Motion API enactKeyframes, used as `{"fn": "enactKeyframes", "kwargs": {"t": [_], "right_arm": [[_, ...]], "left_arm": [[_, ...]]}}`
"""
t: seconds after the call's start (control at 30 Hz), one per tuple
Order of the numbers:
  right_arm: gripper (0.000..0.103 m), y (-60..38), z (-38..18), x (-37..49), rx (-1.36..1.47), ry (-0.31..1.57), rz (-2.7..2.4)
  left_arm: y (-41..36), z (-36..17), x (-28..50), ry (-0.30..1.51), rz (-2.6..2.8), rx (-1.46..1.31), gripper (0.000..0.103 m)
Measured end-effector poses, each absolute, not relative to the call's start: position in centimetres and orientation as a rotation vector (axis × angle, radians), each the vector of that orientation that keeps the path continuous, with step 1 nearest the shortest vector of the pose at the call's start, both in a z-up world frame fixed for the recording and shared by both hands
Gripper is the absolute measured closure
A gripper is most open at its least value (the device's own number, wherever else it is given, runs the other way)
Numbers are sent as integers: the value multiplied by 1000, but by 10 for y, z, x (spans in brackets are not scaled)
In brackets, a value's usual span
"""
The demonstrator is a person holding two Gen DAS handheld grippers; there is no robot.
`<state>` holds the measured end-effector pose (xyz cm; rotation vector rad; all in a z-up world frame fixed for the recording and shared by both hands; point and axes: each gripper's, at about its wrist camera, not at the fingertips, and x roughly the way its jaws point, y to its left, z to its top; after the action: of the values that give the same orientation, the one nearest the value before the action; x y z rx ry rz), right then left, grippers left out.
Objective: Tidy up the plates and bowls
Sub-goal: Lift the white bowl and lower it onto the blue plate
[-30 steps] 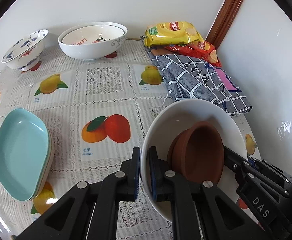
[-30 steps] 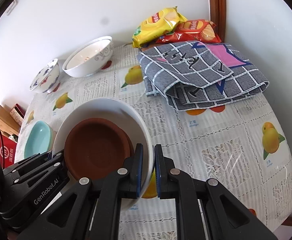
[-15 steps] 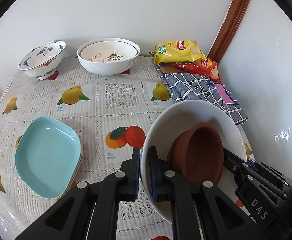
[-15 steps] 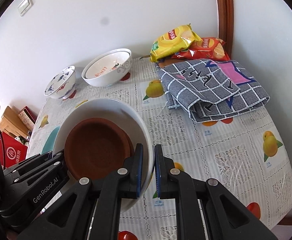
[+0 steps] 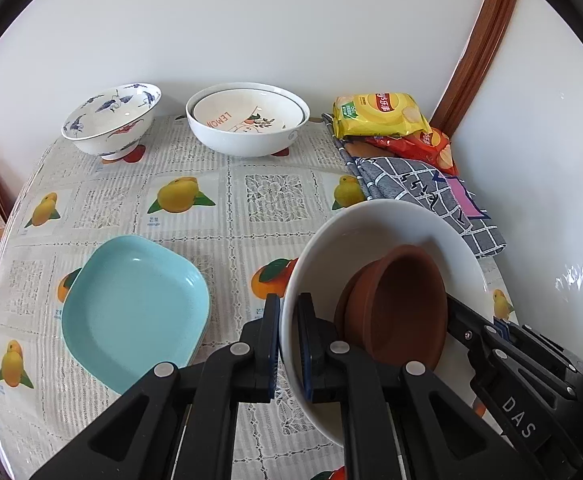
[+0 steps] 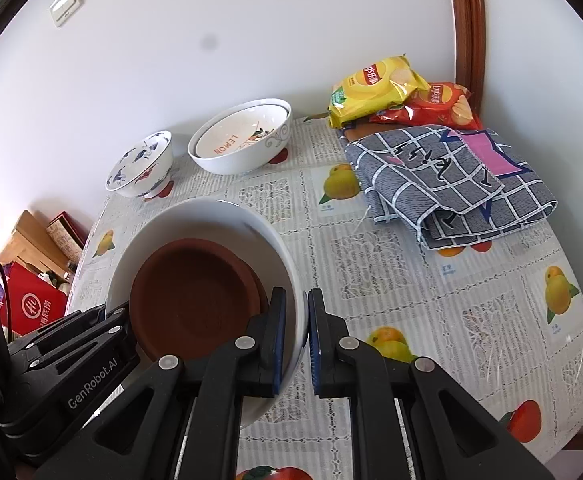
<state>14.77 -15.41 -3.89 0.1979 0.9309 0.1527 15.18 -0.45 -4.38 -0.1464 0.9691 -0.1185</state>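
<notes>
Both grippers hold one large white bowl [image 5: 375, 232] above the table, with brown bowls [image 5: 399, 304] nested inside it. My left gripper [image 5: 289, 344] is shut on its left rim. My right gripper [image 6: 295, 340] is shut on its right rim [image 6: 287, 264]; the brown bowls [image 6: 195, 300] show there too. A stack of light blue plates [image 5: 135, 308] lies on the table to the left. A white "LEMON" bowl stack [image 5: 247, 120] and a blue-patterned footed bowl [image 5: 111, 120] stand at the back by the wall.
A folded grey checked cloth [image 6: 451, 176] lies at the right, with yellow [image 6: 375, 88] and red [image 6: 435, 104] chip bags behind it in the corner. The fruit-print tablecloth [image 5: 271, 196] covers the round table. Boxes and a red bag [image 6: 31, 308] sit beyond the left edge.
Both grippers have lifted and drawn back with the white bowl; the table now looks farther away and more of the back bowls and blue plates shows.
</notes>
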Motion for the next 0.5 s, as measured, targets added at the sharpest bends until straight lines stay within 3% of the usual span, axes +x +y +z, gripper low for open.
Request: {"fn": "enactKeyframes", "kwargs": {"t": [0.5], "right_arm": [[93,-127,-34,152,177,918,186]], "left_arm": [[22,-39,149,955,-84,-168,94]]}}
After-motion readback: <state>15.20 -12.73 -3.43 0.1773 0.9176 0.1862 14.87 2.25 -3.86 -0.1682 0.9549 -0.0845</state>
